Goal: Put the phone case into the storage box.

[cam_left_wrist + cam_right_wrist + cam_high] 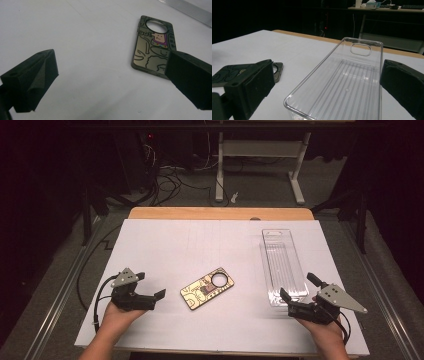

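Note:
A gold phone case [207,288] with black line drawings and a round camera hole lies flat on the white table top [200,245], near the middle front. My left gripper [155,286] rests to its left, open and empty, jaws pointing at the case [152,47]. A clear plastic tray [283,265] lies lengthwise at the right. My right gripper [295,291] sits at the tray's near end, open, with the tray [344,82] between and ahead of its jaws. The case [234,71] shows at the left of the right gripper view.
A wooden strip [220,213] runs along the table's far edge. Beyond it stand a white desk frame [260,165] and loose cables [170,180] on the floor. Metal rails [60,290] flank the table.

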Demonstrator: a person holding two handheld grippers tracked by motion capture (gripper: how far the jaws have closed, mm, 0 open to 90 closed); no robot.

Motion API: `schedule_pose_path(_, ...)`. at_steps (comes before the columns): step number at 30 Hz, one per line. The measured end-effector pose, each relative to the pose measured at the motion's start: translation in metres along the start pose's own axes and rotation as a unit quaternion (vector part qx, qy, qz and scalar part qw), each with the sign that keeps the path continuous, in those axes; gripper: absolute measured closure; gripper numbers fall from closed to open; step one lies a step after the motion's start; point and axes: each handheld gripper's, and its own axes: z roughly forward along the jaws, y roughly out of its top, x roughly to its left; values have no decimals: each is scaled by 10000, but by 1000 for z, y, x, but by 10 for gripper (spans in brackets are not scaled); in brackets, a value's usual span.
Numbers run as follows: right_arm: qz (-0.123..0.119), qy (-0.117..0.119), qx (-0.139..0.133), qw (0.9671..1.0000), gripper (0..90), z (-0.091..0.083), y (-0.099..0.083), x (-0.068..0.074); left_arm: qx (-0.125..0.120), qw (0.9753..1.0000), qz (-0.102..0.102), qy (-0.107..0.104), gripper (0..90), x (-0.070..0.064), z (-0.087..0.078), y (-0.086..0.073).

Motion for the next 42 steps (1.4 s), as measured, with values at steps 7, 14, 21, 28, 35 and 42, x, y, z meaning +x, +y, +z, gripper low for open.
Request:
schedule_pose_path(7, -19, -2, 4, 10000, 2, 0, 0, 0, 262, 9996, 8, 56, 2, 0, 4, 0)
schedule_pose_path(14, -27, -4, 3, 10000, 2, 0, 0, 0, 574, 9983, 103, 63, 2, -3, 8, 0)
schedule_pose_path(21, -29, -4, 3, 10000, 2, 0, 0, 0, 930, 9956, 150, -7, 2, -7, 13, 0)
schedule_pose_path(28, -25, -1, 5, 10000, 2, 0, 0, 0, 1194, 9926, 214, -61, 2, -12, 19, -1)
schedule_pose_path(35, -51, 11, 0, 10000, 2, -1, 1, 0, 1485, 9883, 321, -103, 6, -16, 23, -2)
schedule_pose_path(42, -26, -16, -5, 10000, 3, -2, 1, 1, 1692, 9850, 312, -149, 7, -18, 27, 4)
